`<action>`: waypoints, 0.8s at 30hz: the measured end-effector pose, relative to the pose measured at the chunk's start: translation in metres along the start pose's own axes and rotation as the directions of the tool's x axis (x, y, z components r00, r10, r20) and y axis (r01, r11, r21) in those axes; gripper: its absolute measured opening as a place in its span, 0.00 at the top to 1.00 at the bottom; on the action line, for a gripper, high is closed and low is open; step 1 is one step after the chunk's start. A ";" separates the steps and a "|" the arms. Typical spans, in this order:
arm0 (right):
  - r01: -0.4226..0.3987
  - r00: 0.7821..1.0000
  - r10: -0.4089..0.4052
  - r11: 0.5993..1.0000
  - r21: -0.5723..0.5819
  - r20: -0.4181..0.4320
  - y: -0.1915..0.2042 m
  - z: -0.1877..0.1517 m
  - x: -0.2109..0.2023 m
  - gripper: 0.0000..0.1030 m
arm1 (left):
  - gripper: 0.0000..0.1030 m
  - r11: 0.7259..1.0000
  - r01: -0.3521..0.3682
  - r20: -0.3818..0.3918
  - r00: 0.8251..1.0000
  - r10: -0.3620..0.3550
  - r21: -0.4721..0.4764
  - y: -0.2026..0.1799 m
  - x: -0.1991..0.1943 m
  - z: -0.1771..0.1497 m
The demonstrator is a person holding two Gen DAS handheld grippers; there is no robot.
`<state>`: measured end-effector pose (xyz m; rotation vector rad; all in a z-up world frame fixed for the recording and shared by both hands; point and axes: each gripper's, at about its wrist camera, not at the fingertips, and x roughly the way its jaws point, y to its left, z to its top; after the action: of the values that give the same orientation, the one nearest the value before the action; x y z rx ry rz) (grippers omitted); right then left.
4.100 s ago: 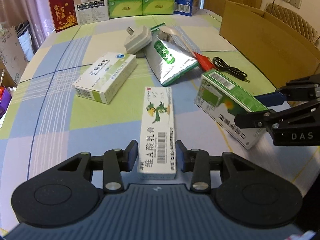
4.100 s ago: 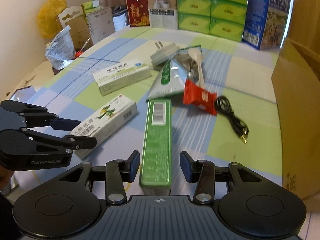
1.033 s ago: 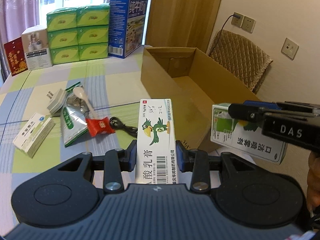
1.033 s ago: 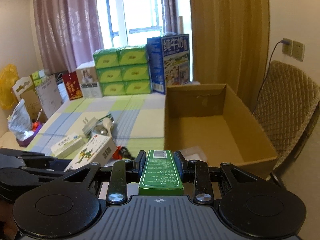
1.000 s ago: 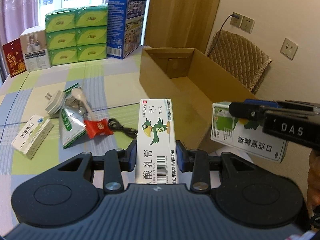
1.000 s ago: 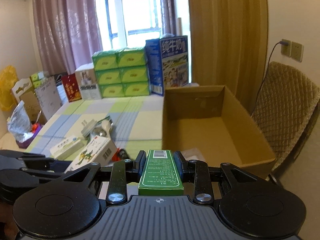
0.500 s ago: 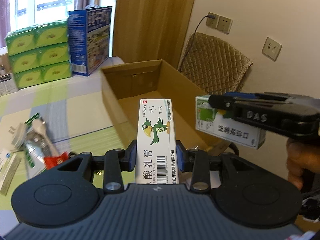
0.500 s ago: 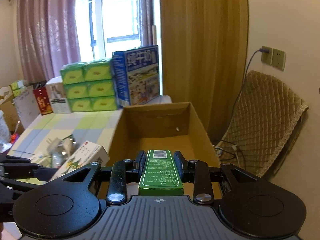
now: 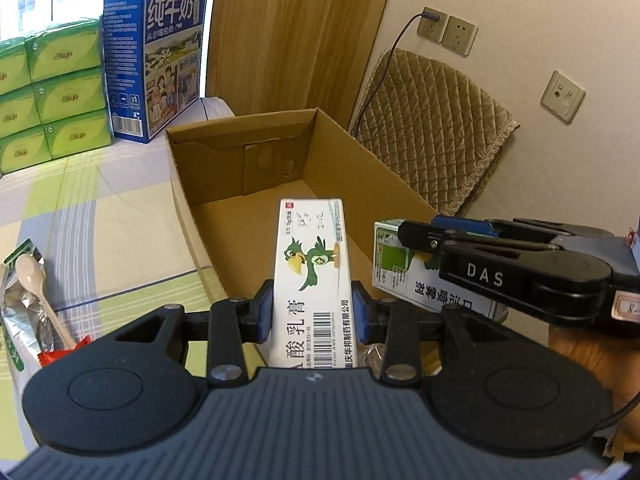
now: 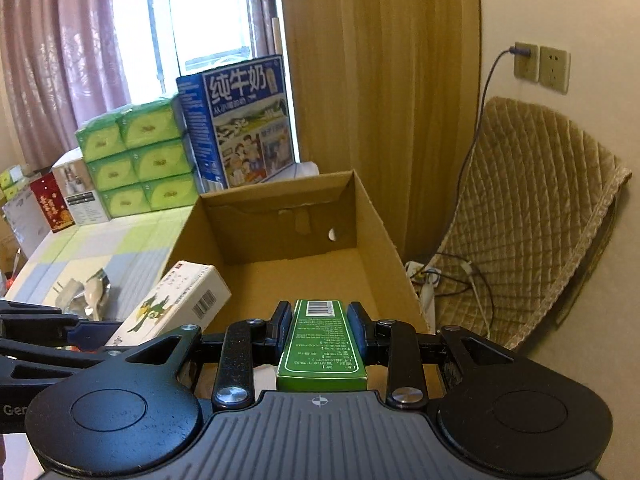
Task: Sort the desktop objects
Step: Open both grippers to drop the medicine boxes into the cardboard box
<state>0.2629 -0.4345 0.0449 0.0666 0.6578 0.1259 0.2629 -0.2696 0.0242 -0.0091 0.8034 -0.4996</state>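
1. The left tongs (image 9: 312,312) are clamped on the sides of a white box (image 9: 311,280) with a green bird on it. The pads press both long faces, and the box sticks out forward, roughly level.
2. The right tongs (image 10: 320,330) are closed on a green box (image 10: 322,350); its barcode end points ahead. In the left view the same green box (image 9: 404,276) shows white faces with print, held just right of the white one and apart from it.
3. Both boxes hang in the air over the near end of the open carton (image 9: 400,192), above its brown floor. What shows of the inside looks empty; the near corner is hidden by the tongs.
4. Step in hand, as I judge it: carrying two medicine boxes to the carton for dropping in. The carry looks nearly done; the release is not.
5. The next move calls for a short push forward and down so each box clears the near wall, then opening each pair of tongs. Keeping the boxes apart and low should stop them from tumbling or landing on the rim.
6. Still on the bench (image 9: 120,216) to the left: a foil pouch (image 9: 20,312), a spoon (image 9: 34,280) and a red wrapper (image 9: 60,354), so more sorting remains.
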 end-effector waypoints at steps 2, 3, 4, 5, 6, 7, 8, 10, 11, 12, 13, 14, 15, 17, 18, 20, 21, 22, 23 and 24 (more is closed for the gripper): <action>0.002 1.000 -0.002 1.000 0.004 -0.006 -0.002 0.000 0.004 0.73 | 0.68 1.000 0.001 0.001 1.000 -0.001 0.001 0.000 0.006 0.003; 0.002 1.000 -0.002 1.000 0.006 -0.008 -0.002 0.000 0.006 0.73 | 0.68 1.000 0.004 0.001 1.000 -0.004 0.000 0.000 0.009 0.004; 0.002 1.000 -0.002 1.000 0.008 -0.011 -0.003 0.000 0.008 0.73 | 0.68 1.000 0.004 0.003 1.000 -0.004 -0.005 0.001 0.011 0.005; 0.002 1.000 -0.002 1.000 0.008 -0.014 -0.003 0.000 0.010 0.73 | 0.68 1.000 0.004 0.007 1.000 -0.004 -0.008 0.002 0.012 0.006; 0.001 1.000 -0.001 1.000 0.008 -0.016 -0.003 0.000 0.011 0.73 | 0.67 1.000 0.003 0.010 1.000 -0.003 -0.010 0.002 0.011 0.007; 0.001 1.000 0.000 1.000 0.008 -0.019 -0.003 0.000 0.012 0.73 | 0.66 1.000 0.002 0.014 1.000 -0.002 -0.009 0.003 0.010 0.007; 0.000 1.000 0.000 1.000 0.007 -0.021 -0.003 0.000 0.014 0.73 | 0.65 1.000 -0.001 0.017 1.000 0.001 -0.010 0.005 0.009 0.006; 0.000 1.000 0.001 1.000 0.006 -0.026 -0.003 0.000 0.016 0.73 | 0.61 1.000 -0.005 0.024 1.000 0.005 -0.022 0.009 0.005 0.004; -0.001 1.000 0.001 1.000 0.007 -0.027 -0.003 -0.001 0.017 0.73 | 0.61 1.000 -0.007 0.027 1.000 0.008 -0.031 0.012 0.003 0.003; -0.002 1.000 0.003 1.000 0.008 -0.029 -0.002 -0.001 0.018 0.73 | 0.61 0.999 -0.011 0.029 1.000 0.012 -0.040 0.015 0.000 0.001; -0.004 1.000 0.004 1.000 0.008 -0.030 -0.001 -0.001 0.019 0.73 | 0.61 0.999 -0.014 0.031 0.999 0.016 -0.050 0.018 -0.002 -0.001; -0.006 0.999 0.006 1.000 0.006 -0.031 0.001 0.000 0.021 0.73 | 0.61 0.998 -0.016 0.034 0.999 0.018 -0.059 0.021 -0.005 -0.002; -0.009 0.999 0.009 1.000 0.005 -0.032 0.002 0.000 0.022 0.73 | 0.60 0.998 -0.017 0.036 0.999 0.020 -0.067 0.024 -0.007 -0.004; -0.015 0.999 0.015 1.000 0.001 -0.030 0.006 0.000 0.023 0.73 | 0.59 0.996 -0.019 0.042 0.999 0.023 -0.084 0.028 -0.012 -0.008; -0.021 0.999 0.021 1.000 -0.001 -0.026 0.008 0.001 0.024 0.73 | 0.59 0.996 -0.020 0.044 0.999 0.024 -0.091 0.029 -0.014 -0.009; -0.038 0.999 0.038 0.999 0.002 -0.016 0.011 0.002 0.024 0.72 | 0.59 0.995 -0.022 0.045 0.999 0.026 -0.098 0.032 -0.018 -0.010; -0.046 0.999 0.046 0.999 0.004 -0.016 0.012 0.002 0.023 0.72 | 0.59 0.994 -0.024 0.046 0.999 0.029 -0.102 0.034 -0.020 -0.011; -0.047 0.999 0.047 0.999 0.005 -0.012 0.013 0.003 0.022 0.71 | 0.58 0.994 -0.025 0.047 0.998 0.030 -0.104 0.035 -0.022 -0.012; -0.044 0.999 0.044 0.999 0.003 -0.008 0.013 0.004 0.020 0.69 | 0.58 0.994 -0.026 0.048 0.998 0.032 -0.107 0.036 -0.023 -0.013; -0.043 0.999 0.043 0.999 0.004 -0.006 0.013 0.004 0.017 0.67 | 0.58 0.993 -0.027 0.049 0.998 0.032 -0.111 0.038 -0.025 -0.014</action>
<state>0.2774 -0.4190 0.0387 0.0838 0.6629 0.1661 0.2548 -0.2231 0.0242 -0.1120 0.7795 -0.4249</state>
